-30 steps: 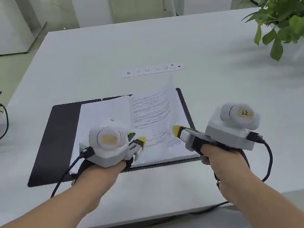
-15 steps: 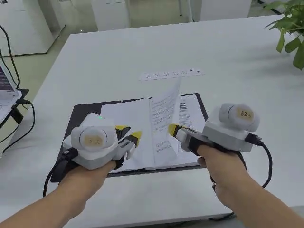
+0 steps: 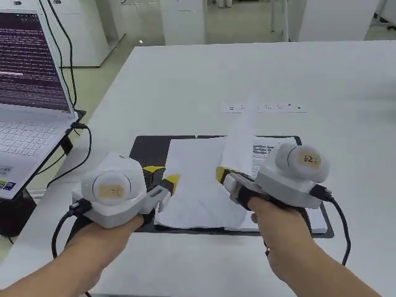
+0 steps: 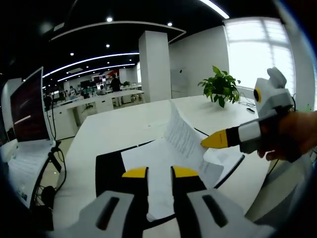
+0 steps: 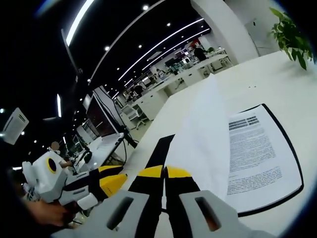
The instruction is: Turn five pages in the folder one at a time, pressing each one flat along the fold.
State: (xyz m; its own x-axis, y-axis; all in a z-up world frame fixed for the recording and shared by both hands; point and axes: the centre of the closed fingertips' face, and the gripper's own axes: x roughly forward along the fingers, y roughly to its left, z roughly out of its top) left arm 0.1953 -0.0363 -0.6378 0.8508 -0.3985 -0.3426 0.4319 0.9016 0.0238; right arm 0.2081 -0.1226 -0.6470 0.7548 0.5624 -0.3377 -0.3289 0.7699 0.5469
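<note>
So, step: one page turn, sheet mid-air (my read of the pose).
laptop (image 3: 28, 105): open, well left of the work, not involved.
left tongs (image 3: 163, 175): tips apart with nothing between them, over the left-hand sheets by the folder's near edge. They are free to do the pressing.
folder (image 3: 143, 148): lies open and flat on the white surface (image 3: 185, 80), with bare black cover showing at its left.
page (image 3: 238, 139): stands up over the fold, curled, its lower edge at the right tongs.
right tongs (image 3: 221, 175): tips together, clamped on the page's lower edge (as far as the right gripper view shows).
how to: carry the page left in an arc over the fold without tugging against the binding. Release once it lies down, then run the left tongs along the fold to flatten it.
materials: the cover is matt black, stiff and rectangular. The pages are thin white printed paper, floppy enough to bend under their own weight. The surface is smooth and white. The tong tips are yellow and look like hard plastic.
</note>
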